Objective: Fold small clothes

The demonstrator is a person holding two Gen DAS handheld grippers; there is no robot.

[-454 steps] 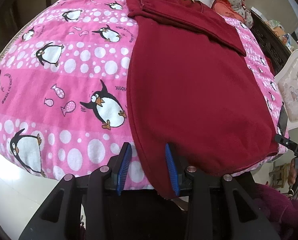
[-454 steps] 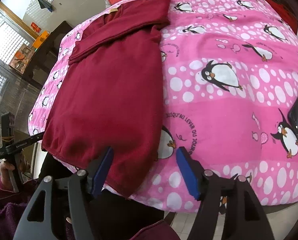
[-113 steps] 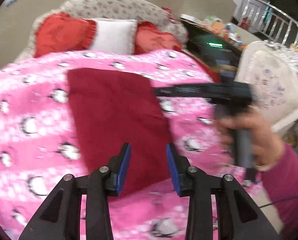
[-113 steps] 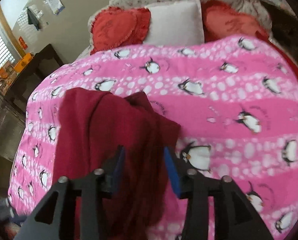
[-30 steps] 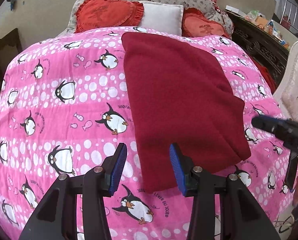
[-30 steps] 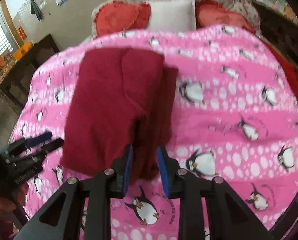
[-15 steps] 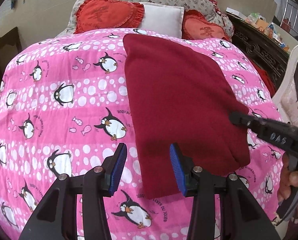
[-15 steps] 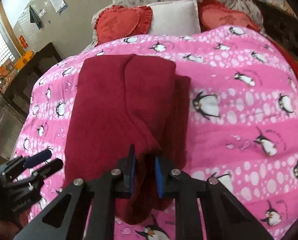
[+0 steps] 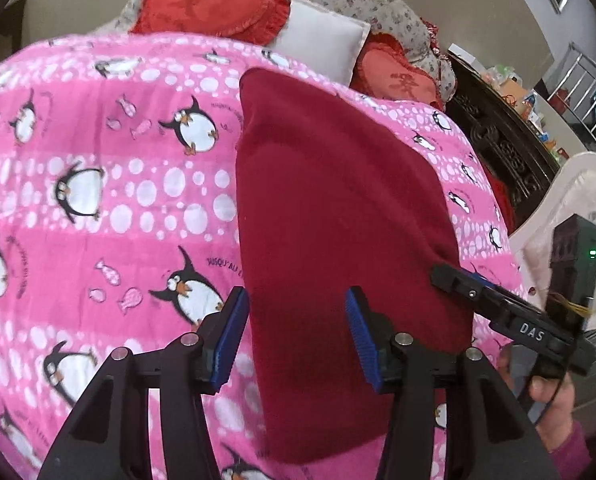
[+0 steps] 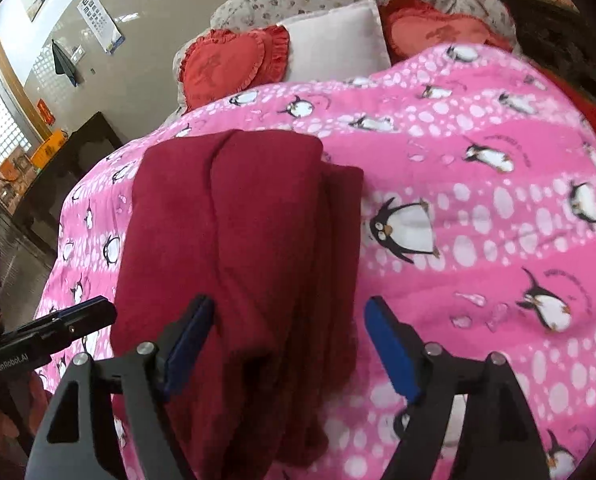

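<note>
A dark red garment (image 9: 338, 216) lies folded lengthwise on the pink penguin blanket (image 9: 98, 200). In the right wrist view the garment (image 10: 238, 232) shows stacked folds along its right side. My left gripper (image 9: 296, 336) is open, just above the garment's near end, with nothing between its fingers. My right gripper (image 10: 288, 344) is open wide over the garment's near right edge. The right gripper also shows in the left wrist view (image 9: 498, 308) at the garment's right edge. The left gripper shows at the left of the right wrist view (image 10: 50, 332).
Red heart cushions (image 10: 226, 64) and a white pillow (image 10: 334, 44) lie at the head of the bed. A dark carved cabinet (image 9: 498, 148) and a pale chair (image 9: 570, 200) stand to the right. A dark table (image 10: 66, 156) stands to the left.
My right gripper has opened wide and let go of the garment's fold. Both grippers have moved lower and closer to the garment's near end.
</note>
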